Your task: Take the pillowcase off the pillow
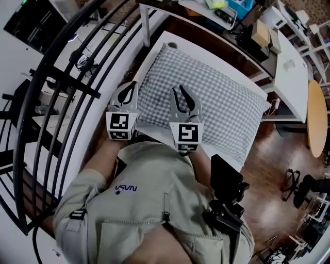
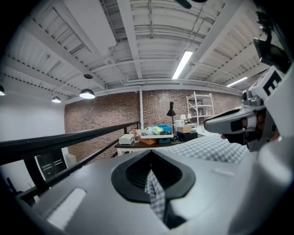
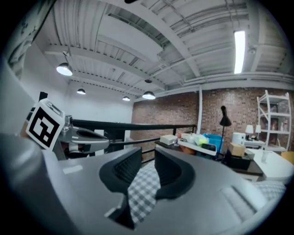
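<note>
A pillow in a grey checked pillowcase (image 1: 216, 98) lies on a white table (image 1: 178, 44) in the head view. Both grippers are at its near edge. My left gripper (image 1: 130, 87) holds the near left corner and is shut on a strip of the checked fabric (image 2: 155, 193) that runs between its jaws (image 2: 151, 160). My right gripper (image 1: 184, 97) sits a little to the right on the same edge. Its jaws (image 3: 147, 165) stand apart, and a fold of pillowcase (image 3: 142, 195) lies loosely in the gap. The pillow itself stays hidden inside the case.
A black curved railing (image 1: 67, 77) runs close along the left. A cluttered desk (image 1: 221, 13) stands behind the table, and a round wooden table (image 1: 317, 118) is at the right. The person's torso in a beige vest (image 1: 149, 206) fills the foreground.
</note>
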A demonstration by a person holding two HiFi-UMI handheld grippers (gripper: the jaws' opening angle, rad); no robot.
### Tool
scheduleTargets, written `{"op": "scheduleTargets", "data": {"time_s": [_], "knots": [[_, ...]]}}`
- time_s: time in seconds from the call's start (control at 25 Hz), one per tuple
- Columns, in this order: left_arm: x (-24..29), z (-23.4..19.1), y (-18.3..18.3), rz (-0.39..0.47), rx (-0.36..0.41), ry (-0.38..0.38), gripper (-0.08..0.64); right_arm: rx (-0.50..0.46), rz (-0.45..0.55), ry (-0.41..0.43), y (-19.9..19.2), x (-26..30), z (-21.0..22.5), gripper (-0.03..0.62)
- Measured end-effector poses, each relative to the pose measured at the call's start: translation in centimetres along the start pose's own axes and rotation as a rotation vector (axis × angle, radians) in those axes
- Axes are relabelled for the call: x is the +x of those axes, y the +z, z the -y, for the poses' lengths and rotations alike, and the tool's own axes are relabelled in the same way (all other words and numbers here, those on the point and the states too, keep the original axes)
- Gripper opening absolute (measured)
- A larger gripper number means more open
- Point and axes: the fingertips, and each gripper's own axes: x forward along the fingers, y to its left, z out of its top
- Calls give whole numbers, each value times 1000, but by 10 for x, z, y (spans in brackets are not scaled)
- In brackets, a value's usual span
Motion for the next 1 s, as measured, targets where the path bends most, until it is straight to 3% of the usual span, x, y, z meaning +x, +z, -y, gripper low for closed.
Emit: {"op": "scheduleTargets", "data": {"time_s": [0.08,0.2,0.32,0.44,0.48,0.52,0.68,0.8,0.84,0.88,0.92,1.0], "knots": [[1,-16,-17,-26,-4,11,3,-15,-87,56,-17,21,-23,114],[0,-27,-47,-93,-21,-33,3,-72,-258,126,-50,40,-61,146],[1,-37,-74,-141,-59,-94,27,-204,-496,208,-104,55,-99,155],[6,-40,-101,-190,-73,-147,49,-348,-715,213,-159,58,-107,138],[8,-39,-109,-209,-77,-169,54,-366,-740,199,-166,55,-105,32],[9,-37,-115,-227,-80,-190,54,-355,-741,186,-165,52,-103,5],[13,-24,-142,-277,-111,-277,54,-219,-663,124,-146,36,-91,5],[20,-16,-152,-282,-110,-322,54,-180,-649,56,-142,32,-80,5],[22,-16,-150,-282,-104,-337,54,-177,-662,47,-142,34,-81,23],[24,-17,-147,-283,-97,-350,54,-172,-681,51,-143,37,-85,109],[26,-16,-146,-287,-90,-359,55,-169,-700,63,-146,40,-90,156],[29,-12,-147,-297,-82,-371,54,-194,-736,83,-157,47,-99,201]]}}
